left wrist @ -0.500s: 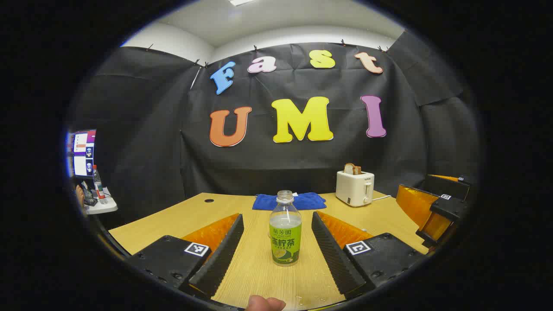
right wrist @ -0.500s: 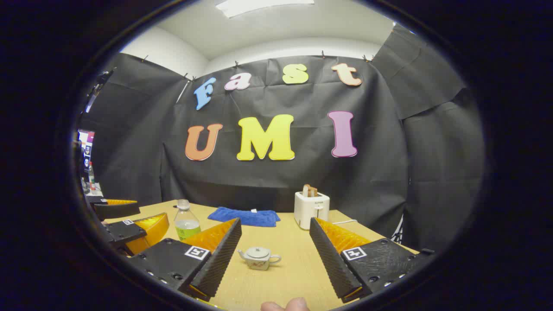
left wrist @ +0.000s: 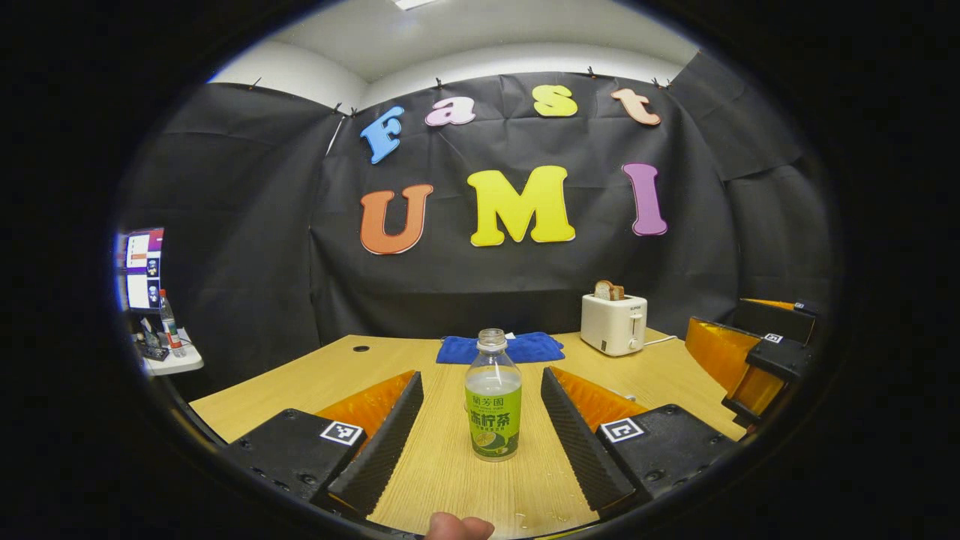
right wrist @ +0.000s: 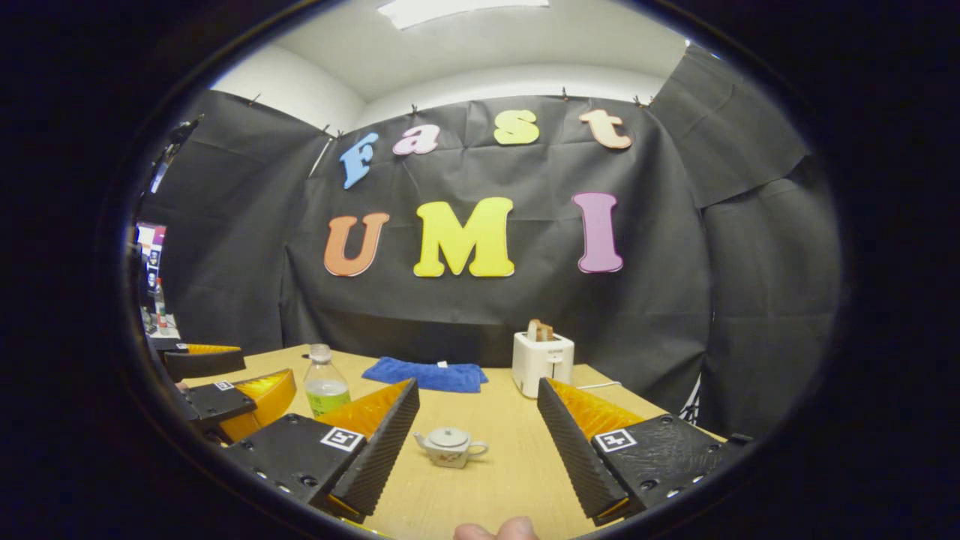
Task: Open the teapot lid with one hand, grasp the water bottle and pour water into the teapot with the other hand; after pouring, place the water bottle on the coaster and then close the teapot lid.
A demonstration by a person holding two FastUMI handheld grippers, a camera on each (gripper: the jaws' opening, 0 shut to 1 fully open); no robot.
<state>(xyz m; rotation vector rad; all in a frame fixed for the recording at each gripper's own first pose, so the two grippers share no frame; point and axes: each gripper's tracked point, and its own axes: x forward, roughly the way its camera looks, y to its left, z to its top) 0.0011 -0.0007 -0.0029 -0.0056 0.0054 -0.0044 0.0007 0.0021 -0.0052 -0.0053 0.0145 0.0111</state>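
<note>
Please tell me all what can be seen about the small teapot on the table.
The teapot is small and pale, grey-white, and looks ceramic, with faint dark marks on its body. Its spout points to the picture's left and its loop handle to the right. The lid, with a small round knob, sits closed on top. It stands upright on the wooden table, ahead of the right tool and between its open fingers, which do not touch it. Nothing else touches it.
</note>
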